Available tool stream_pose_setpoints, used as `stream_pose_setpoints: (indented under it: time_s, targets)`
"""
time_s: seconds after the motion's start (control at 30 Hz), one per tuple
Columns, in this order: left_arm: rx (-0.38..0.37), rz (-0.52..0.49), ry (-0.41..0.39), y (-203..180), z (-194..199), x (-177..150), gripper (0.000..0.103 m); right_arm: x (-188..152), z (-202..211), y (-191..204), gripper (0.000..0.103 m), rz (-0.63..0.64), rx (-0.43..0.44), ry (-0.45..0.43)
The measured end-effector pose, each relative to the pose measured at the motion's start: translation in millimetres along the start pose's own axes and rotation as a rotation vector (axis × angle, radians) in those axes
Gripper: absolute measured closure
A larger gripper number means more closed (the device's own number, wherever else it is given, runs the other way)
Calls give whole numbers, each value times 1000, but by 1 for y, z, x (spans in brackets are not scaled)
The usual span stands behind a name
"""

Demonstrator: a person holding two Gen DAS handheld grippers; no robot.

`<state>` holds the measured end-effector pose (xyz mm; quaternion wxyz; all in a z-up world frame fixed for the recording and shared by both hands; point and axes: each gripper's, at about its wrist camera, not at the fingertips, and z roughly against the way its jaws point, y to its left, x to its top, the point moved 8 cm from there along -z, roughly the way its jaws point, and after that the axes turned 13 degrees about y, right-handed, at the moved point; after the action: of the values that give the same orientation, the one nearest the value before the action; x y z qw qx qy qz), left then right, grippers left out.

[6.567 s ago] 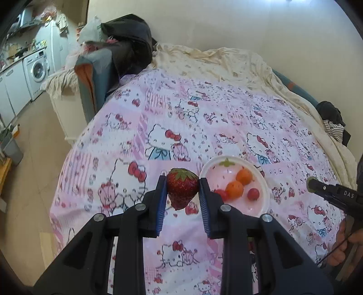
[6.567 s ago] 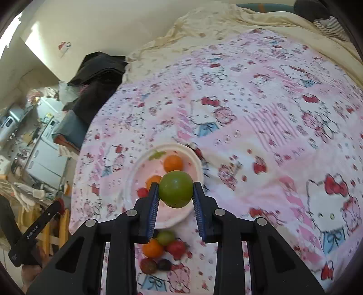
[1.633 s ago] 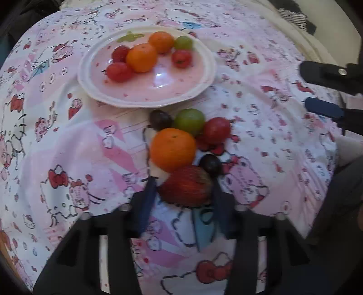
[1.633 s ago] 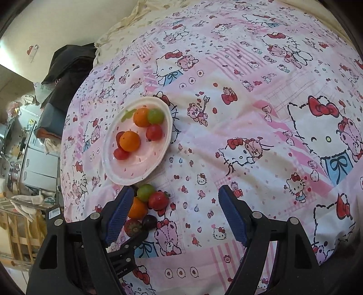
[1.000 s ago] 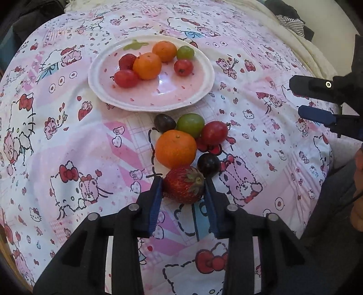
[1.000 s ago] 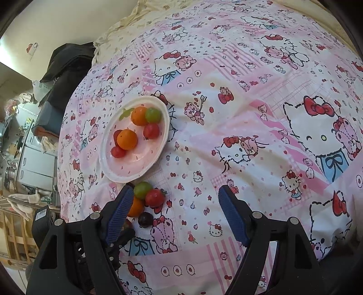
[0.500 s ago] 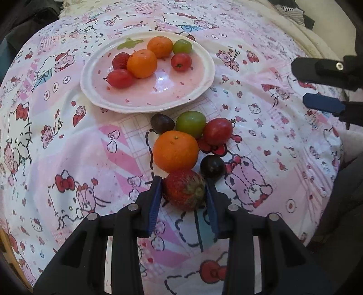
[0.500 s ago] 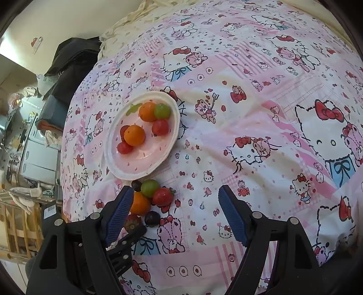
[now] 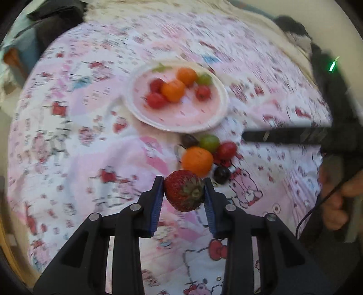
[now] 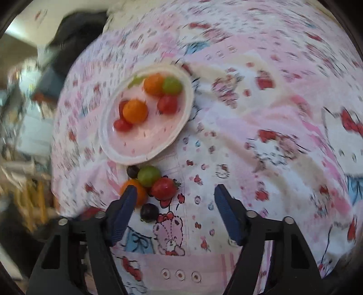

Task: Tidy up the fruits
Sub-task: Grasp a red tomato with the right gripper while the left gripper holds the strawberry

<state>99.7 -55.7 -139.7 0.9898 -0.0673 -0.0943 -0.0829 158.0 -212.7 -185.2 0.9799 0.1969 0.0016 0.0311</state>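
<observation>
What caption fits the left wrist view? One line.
Left claw grips a strawberry above loose fruit beside the plate.

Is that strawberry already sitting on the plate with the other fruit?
No, the strawberry is clamped between the left gripper fingers, well short of the plate.

Pink cartoon-cat print bedsheet [image 9: 68,140] covers the bed, blurred in both views. Cream blanket [image 9: 172,9] bunched along its far edge. Dark clothing pile [image 9: 56,20] at far left corner. Cluttered, blurred room furniture [image 10: 20,127] beyond the bed's left side.
</observation>
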Motion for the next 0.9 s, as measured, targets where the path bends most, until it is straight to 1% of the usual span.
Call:
stream_pose_setpoints:
  time_s: [0.1,0.17,0.23,0.33,0.37,0.4,0.43,0.47,0.5,0.6,0.73,0.9]
  targets:
    - [17,52,-34,16,11,4,73,0,-20,11,39,42,-44,41]
    - [34,73,-42,24,13,5,73,1,-30,18,42,77,-82,55]
    - [40,92,-37,30,12,4,73,2,-37,22,42,99,-124,55]
    - [49,126,-24,41,7,2,73,2,-43,28,44,126,-156,59]
    - [52,132,-21,42,6,1,73,3,-43,29,45,131,-163,54]
    - [55,136,-19,44,5,0,73,3,-43,29,50,140,-170,51]
    - [57,142,-17,46,4,-1,73,3,-44,29,52,144,-173,54]
    - [56,149,-14,47,3,-1,73,3,-44,28,57,146,-176,56]
    - [55,154,-13,48,4,-2,73,3,-44,26,60,148,-176,55]
    - [52,162,-16,48,4,-2,73,1,-42,24,62,151,-160,52]
    - [85,148,-39,47,6,-1,73,-3,-33,23,63,147,-134,36]
    - [114,154,-46,52,3,1,73,-8,-15,15,63,116,-88,3]
